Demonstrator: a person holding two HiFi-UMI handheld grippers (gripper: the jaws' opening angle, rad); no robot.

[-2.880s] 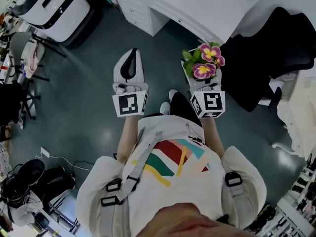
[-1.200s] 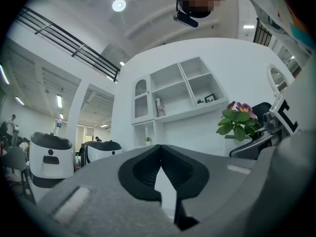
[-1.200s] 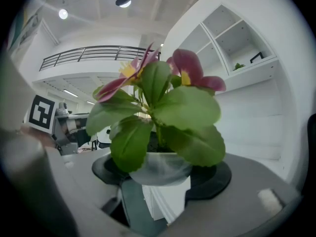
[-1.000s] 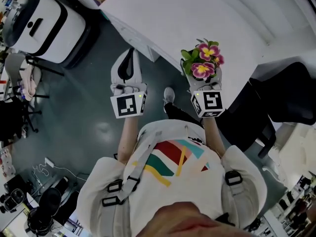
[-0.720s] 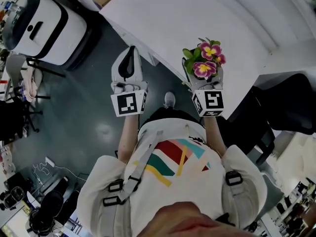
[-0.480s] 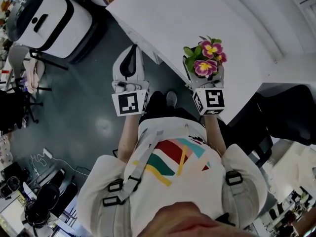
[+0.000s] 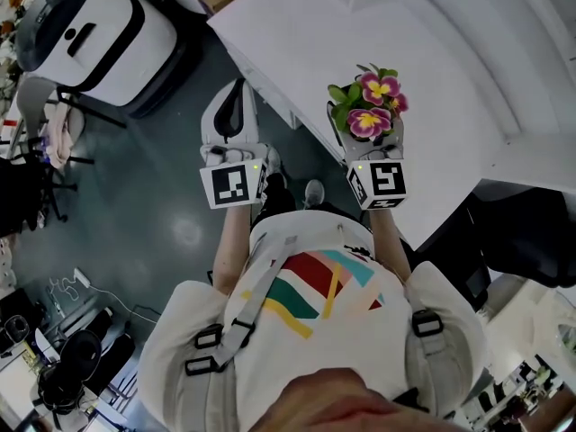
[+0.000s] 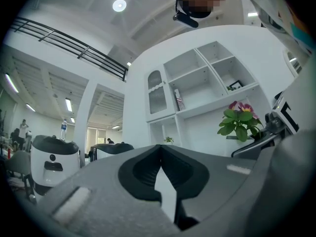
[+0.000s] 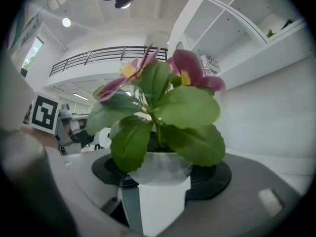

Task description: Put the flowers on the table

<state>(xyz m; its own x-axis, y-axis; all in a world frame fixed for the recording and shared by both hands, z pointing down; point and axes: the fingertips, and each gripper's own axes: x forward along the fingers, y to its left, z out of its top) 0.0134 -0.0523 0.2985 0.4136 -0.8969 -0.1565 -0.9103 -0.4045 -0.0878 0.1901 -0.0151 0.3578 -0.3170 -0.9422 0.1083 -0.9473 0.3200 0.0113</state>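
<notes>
1. Right gripper [image 7: 364, 138] is clenched on the small white pot [image 9: 160, 169] of the potted flowers [image 7: 371, 115]. The jaws stand wide, one on each side of the pot.
2. Key relation: in the head view the flowers sit at the gripper's tip, over the near edge of the white worktop [image 7: 360, 34]. Bare worktop runs ahead and to the right. Can't tell how high the pot is above it.
3. The plant stands upright in the right gripper view, stem across the jaw line, leaves and pink blooms above the pot.
4. Right arm is the carrying one, reaching forward from the body with the gripper pointing away.
5. Left gripper [image 7: 236, 93] has its jaws together and nothing in them. It is held level beside the right, over the floor and off the worktop.
6. Judgement: next comes lowering the pot flat onto the worktop, then letting go.
</notes>
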